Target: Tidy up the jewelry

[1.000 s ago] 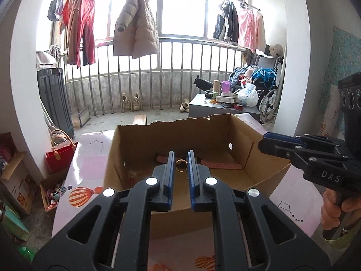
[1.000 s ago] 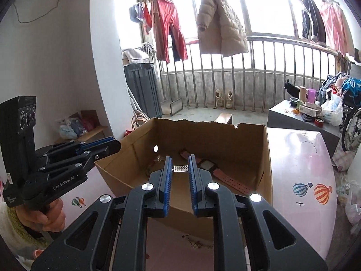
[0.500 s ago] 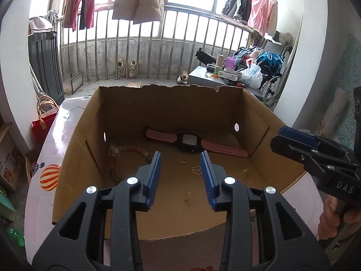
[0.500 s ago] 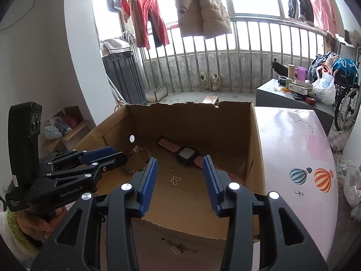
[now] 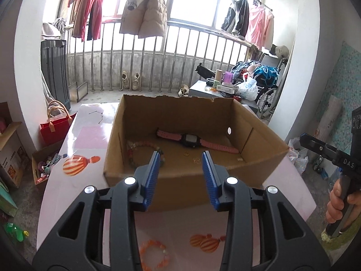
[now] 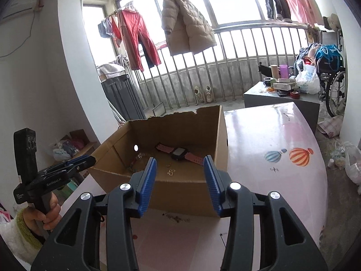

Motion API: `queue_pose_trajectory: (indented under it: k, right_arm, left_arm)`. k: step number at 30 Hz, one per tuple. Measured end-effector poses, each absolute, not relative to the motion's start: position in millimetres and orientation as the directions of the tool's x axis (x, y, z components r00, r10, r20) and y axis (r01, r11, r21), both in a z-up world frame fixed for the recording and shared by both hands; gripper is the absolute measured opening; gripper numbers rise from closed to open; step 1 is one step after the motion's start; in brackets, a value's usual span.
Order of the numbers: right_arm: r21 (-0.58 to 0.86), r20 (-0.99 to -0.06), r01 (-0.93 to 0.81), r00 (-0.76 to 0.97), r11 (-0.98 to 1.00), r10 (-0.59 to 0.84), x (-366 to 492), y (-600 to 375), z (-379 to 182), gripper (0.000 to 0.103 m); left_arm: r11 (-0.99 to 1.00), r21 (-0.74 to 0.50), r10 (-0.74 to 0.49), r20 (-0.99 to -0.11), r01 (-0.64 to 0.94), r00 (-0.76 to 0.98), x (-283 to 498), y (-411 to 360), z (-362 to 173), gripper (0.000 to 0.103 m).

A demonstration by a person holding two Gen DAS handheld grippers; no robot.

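Both tools look to be between placements: the left gripper (image 5: 180, 159) and the right gripper (image 6: 179, 166) each stand with blue ribbed jaws apart and nothing between them, having just been opening, and both hang short of the near wall of the open brown cardboard box (image 5: 259, 167). Inside the box lie a pink-strapped watch with a black square face (image 5: 191, 140), a pale beaded bracelet (image 5: 144, 151) near the left wall, and 2 or 3 small gold rings (image 5: 196, 160) on the floor, all apart from one another. What seems left is on the pink balloon-printed tabletop (image 6: 270, 140): an orange beaded bracelet (image 5: 153, 255) under the left tool and a thin dark chain (image 6: 178, 220) just before the box's near wall. The next move likely calls for lowering open jaws over one of these and pinching it cleanly; the chain lies flat and limp, so it may slip.
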State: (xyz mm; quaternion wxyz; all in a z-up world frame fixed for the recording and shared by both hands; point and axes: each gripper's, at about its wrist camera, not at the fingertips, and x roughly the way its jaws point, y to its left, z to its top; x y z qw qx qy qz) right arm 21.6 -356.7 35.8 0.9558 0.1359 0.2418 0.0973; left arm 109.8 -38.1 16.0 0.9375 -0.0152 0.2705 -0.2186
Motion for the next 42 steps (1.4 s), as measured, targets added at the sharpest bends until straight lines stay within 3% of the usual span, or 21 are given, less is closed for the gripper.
queue_pose_trajectory:
  k: [9, 15, 23, 28, 42]
  right_arm:
    - [0.333, -0.555, -0.125, 0.775, 0.935, 0.302, 13, -334, -27, 0.043]
    - [0.272, -0.618, -0.195, 0.716, 0.942, 0.326, 40, -302, -55, 0.035]
    - [0.21, -0.652, -0.245, 0.686, 0.947, 0.322, 62, -284, -63, 0.024]
    - [0.211, -0.692, -0.267, 0.638, 0.94, 0.337, 71, -277, -73, 0.012]
    - [0.172, -0.723, -0.238, 0.628, 0.956, 0.287, 75, -273, -73, 0.011]
  left_arm:
    - [0.908, -0.111, -0.386, -0.595, 0.403, 0.705, 76, -42, -33, 0.037]
    - [0.901, -0.025, -0.339, -0.661, 0.432, 0.67, 72, -72, -71, 0.037]
    - [0.902, -0.033, -0.337, -0.677, 0.431, 0.654, 72, -72, -85, 0.037]
    - [0.906, -0.03, -0.326, -0.687, 0.423, 0.649, 73, -71, -92, 0.036]
    - [0.9, -0.022, -0.335, -0.674, 0.435, 0.658, 68, -70, -101, 0.033]
